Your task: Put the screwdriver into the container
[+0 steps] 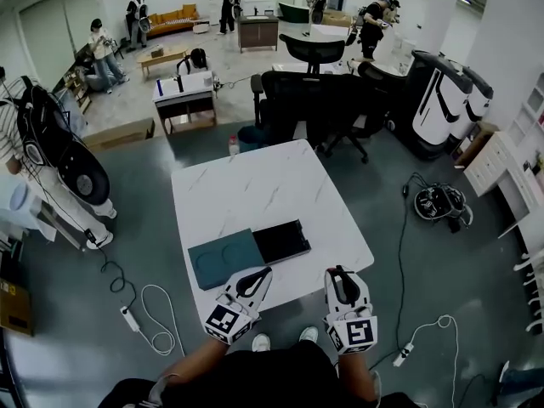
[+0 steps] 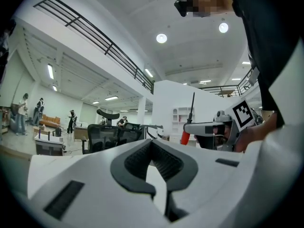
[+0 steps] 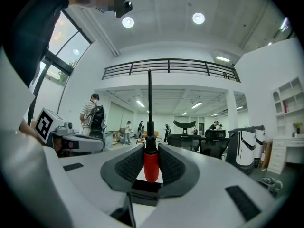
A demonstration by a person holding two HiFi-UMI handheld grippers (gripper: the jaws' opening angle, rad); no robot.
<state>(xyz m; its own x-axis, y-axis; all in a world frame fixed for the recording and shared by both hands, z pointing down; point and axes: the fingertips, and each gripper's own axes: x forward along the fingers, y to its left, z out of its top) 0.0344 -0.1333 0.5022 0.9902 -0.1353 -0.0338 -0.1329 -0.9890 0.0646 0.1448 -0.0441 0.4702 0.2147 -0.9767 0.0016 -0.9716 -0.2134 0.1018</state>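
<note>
The right gripper (image 3: 151,152) is clamping the screwdriver (image 3: 151,167) by its red handle. Both ribbed pads are pressing on the handle, and the thin black shaft is pointing straight up toward 12 o'clock in the right gripper view. The left gripper view is showing the same grip from the side, at about 3 o'clock: the red handle is sitting in the jaws and the shaft is standing upright above them.

The left gripper (image 2: 152,144) is carrying nothing. Its 2 jaws are standing narrow, with the tips meeting and only a thin slit showing nearer the camera.

In the head view, the container (image 1: 223,260) is lying flat near the 6 o'clock end of the white marbled table (image 1: 255,185). It is showing as 2 halves touching side by side, a teal one at 9 o'clock and a black one at 3 o'clock, and both halves are looking empty. The screwdriver is therefore well clear of the container, off toward its 4 o'clock in the right gripper.

Both grippers are hanging at the table's 6 o'clock edge. The left one is at 6 o'clock of the container and the right one is near the table's 5 o'clock corner, the 2 being apart from each other.

Black chairs (image 1: 310,100) are standing past the table's 12 o'clock end. A small bottle (image 1: 233,145) is standing just beyond its 11 o'clock corner. A power strip (image 1: 130,319) with a looped cable is lying on the floor at 8 o'clock. Several people (image 1: 104,51) are standing far off toward 11 and 12 o'clock.
</note>
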